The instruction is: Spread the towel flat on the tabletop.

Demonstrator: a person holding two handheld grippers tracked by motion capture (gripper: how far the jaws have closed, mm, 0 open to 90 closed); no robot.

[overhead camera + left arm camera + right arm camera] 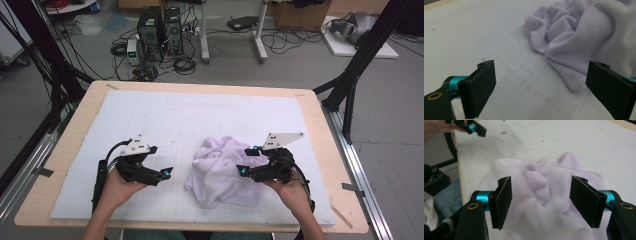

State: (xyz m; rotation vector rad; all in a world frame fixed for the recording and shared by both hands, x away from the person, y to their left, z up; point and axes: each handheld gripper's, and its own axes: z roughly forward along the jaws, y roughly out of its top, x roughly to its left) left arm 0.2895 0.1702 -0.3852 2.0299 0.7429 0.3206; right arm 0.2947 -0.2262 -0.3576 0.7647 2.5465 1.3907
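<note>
**Pale lilac fleece towel, crumpled, on a white gridded mat**

Lilac fleece towel [222, 170]: one item, soft pile, bunched into a loose heap with deep folds. It lies on the near half of the mat, a little right of centre, between the two grippers. In the left gripper view its rounded lower edge rests flat on the grid lines.

White mat [175, 115]: covers most of the table top, printed with a faint square grid on its near part and a few small marks.

Table [320, 130]: light wood, its bare border showing around the mat.

Left gripper [166, 173]: held in the person's left hand [116, 190], near the mat's front left, tips pointing toward the towel but apart from it. Jaws spread wide, nothing between them; the bare mat shows in the gap in the left gripper view.

Right gripper [243, 162]: held in the person's right hand [292, 192], above the right side of the towel. Jaws parted, pads clear of the cloth; the towel lies below and beyond the gap in the right gripper view. Released, gripping nothing.

Surroundings: grey floor beyond the table, with computer towers [160, 30] and loose cables.
</note>
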